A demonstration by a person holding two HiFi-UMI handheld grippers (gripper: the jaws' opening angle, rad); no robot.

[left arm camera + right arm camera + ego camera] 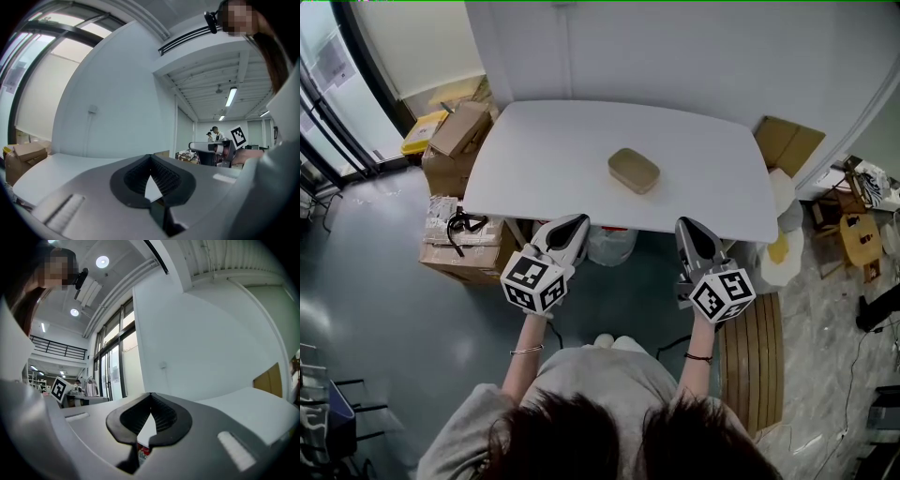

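Head view, looking steeply down. One white table with rounded corners (544, 159). On it, one tan, rounded-rectangular lidded box (634, 171), lying a little right of the table's middle and nearer its front edge than its back edge. Two grey hand-held grippers, each with a black-and-white marker cube, held level side by side just off the table's front edge, well apart from the box. Left gripper (577, 221) angled slightly right, its tip over the front edge. Right gripper (688, 224) pointing straight ahead, its tip also at that edge. Both forearms stretched forward, a thin band on each wrist. At least three brown cardboard cartons (457, 129) stacked on the floor off the table's left edge. One slatted wooden panel (753, 356) on the floor at the person's right.

Left gripper view. Two black ribbed pads (165, 178) pressed together at the tips, only a small wedge-shaped gap behind them, nothing between. White tabletop ahead, the right gripper off to the right.

Right gripper view. The same closed pose: two black ribbed pads (164, 416) meeting tip to tip, nothing pinched. Table surface to the right, white wall ahead, the left gripper's marker cube (59, 389) at far left.
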